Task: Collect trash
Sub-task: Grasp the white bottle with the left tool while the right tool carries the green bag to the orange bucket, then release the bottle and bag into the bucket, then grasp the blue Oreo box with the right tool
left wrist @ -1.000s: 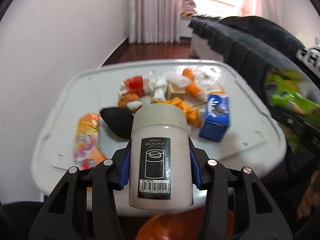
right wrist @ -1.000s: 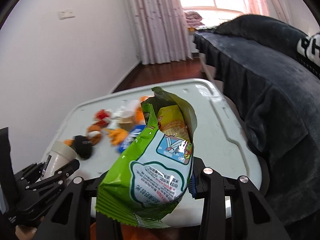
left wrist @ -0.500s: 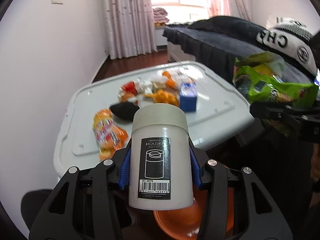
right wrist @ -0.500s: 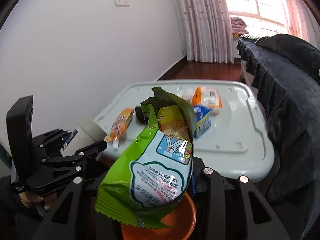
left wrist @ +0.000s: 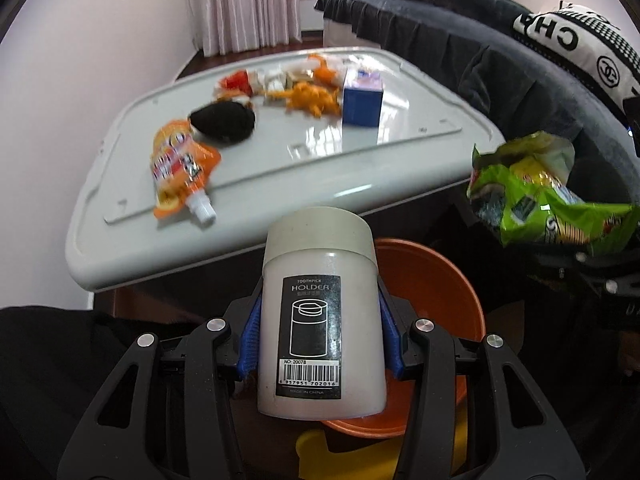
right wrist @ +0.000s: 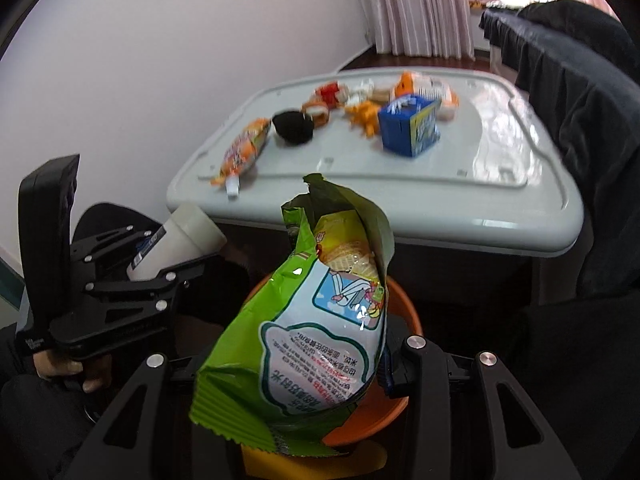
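Left wrist view shows the left gripper [left wrist: 320, 332] squeezing a white toothpick holder [left wrist: 320, 312] between its blue pads. The holder sits upright in the claw, with its label facing the camera. Right behind and under it is an orange bin [left wrist: 436, 292], at about 4 o'clock from the holder's lid. I think the holder is held over the bin so it can be dropped in.

In the right wrist view, the right gripper [right wrist: 288, 364] is clamped on a green snack bag [right wrist: 304, 320]. The bag's torn top points up toward 12 o'clock. The orange bin [right wrist: 400, 304] peeks out behind the bag, so this trash looks ready to drop too.

More trash waits on the grey table [left wrist: 360, 164]. An orange squeeze pouch [left wrist: 180, 168] lies at 9 o'clock, a black lump [left wrist: 224, 122] sits just beyond it, and a blue carton [left wrist: 362, 100] stands at 1 o'clock. They are still there because both claws are full.
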A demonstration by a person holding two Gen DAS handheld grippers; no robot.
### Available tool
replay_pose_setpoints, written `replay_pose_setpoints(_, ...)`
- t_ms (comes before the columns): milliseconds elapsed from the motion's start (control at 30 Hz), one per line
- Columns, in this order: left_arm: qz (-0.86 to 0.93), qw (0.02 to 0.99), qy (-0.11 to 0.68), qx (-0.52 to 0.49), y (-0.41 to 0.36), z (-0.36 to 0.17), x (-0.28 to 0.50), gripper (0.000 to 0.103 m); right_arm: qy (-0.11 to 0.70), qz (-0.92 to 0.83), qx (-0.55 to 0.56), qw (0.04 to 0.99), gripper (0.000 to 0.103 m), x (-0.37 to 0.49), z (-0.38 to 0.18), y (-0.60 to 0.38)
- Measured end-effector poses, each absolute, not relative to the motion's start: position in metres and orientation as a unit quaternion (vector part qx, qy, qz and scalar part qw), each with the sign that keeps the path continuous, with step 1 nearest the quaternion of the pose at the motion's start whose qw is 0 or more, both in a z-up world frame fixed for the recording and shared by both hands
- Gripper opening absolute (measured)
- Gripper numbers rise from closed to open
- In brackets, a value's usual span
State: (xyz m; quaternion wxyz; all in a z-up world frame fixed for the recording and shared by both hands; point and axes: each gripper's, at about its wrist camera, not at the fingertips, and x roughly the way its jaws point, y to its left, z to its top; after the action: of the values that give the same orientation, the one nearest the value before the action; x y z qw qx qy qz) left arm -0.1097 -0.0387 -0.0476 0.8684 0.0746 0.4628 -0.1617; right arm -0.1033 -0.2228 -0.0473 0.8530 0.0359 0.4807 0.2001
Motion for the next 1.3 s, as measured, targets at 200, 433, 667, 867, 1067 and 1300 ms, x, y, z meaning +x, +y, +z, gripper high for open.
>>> replay_pose_setpoints(200, -0.158, 0.855, 0.487, 0.077, -0.039, -0.059, -0.106, 0.047, 0.5, 0.209, 0.028, 0.84, 0.042, -0.103, -0.059, -0.219)
replay_pose_setpoints(433, -0.139, 0.841, 0.513, 0.105, -0.045, -0.069, -0.103, 0.085, 0.511, 0.198, -0.006, 0.836, 0.092, -0.103, -0.064, -0.213)
replay_pose_setpoints(667, -0.135, 0.845, 0.509, 0.095, -0.041, -0.066, -0.102, 0.085, 0.497, 0.178, 0.008, 0.849, 0.092, -0.104, -0.054, -0.23)
replay_pose_setpoints(867, -0.12, 0.86, 0.49, 0.08, -0.029, -0.049, -0.092, 0.085, 0.463, 0.152, 0.028, 0.873, 0.092, -0.079, -0.036, -0.245)
replay_pose_setpoints(1067, -0.083, 0.885, 0.454, 0.052, -0.013, -0.031, -0.053, 0.085, 0.421, 0.101, 0.069, 0.899, 0.092, 0.005, -0.027, -0.236)
replay_pose_setpoints(1300, -0.024, 0.904, 0.426, 0.008, 0.011, -0.033, -0.018, 0.085, 0.41, -0.006, 0.061, 0.91, 0.092, 0.084, -0.053, -0.206)
